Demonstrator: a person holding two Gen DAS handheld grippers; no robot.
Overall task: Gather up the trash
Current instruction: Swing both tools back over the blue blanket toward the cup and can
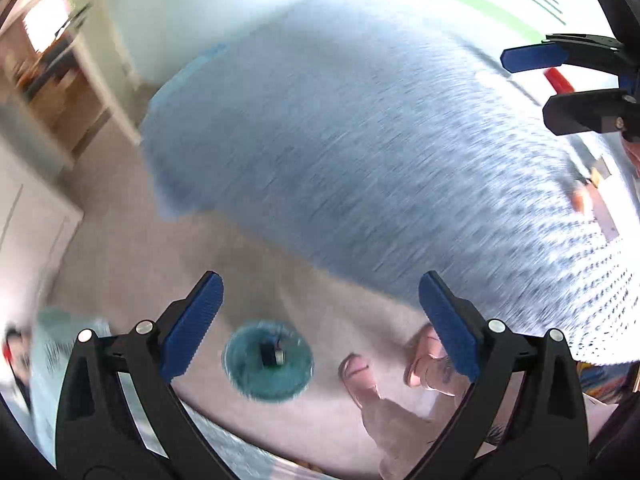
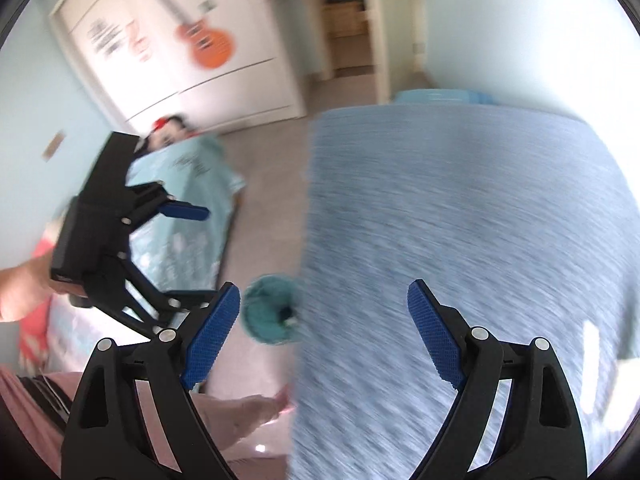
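No text is legible; the wardrobe (image 2: 180, 40) lettering is blurred.

Motion blur smears the grey-blue bedcover (image 1: 360, 140) and the teal bin (image 1: 268, 360), so what lies inside it cannot be made out. The bare feet (image 1: 400, 372) are partly hidden behind the left gripper (image 1: 320, 320). Writing on the wardrobe door (image 2: 108, 40) is unreadable.

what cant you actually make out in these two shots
- Teal round thing on the floor: both views too motion-blurred to say what it is or what sits in it.
- Wardrobe door lettering: right wrist view, smeared.
- Red item: left wrist view, partly hidden behind the right tongs.
- Trash: none identifiable in either view.
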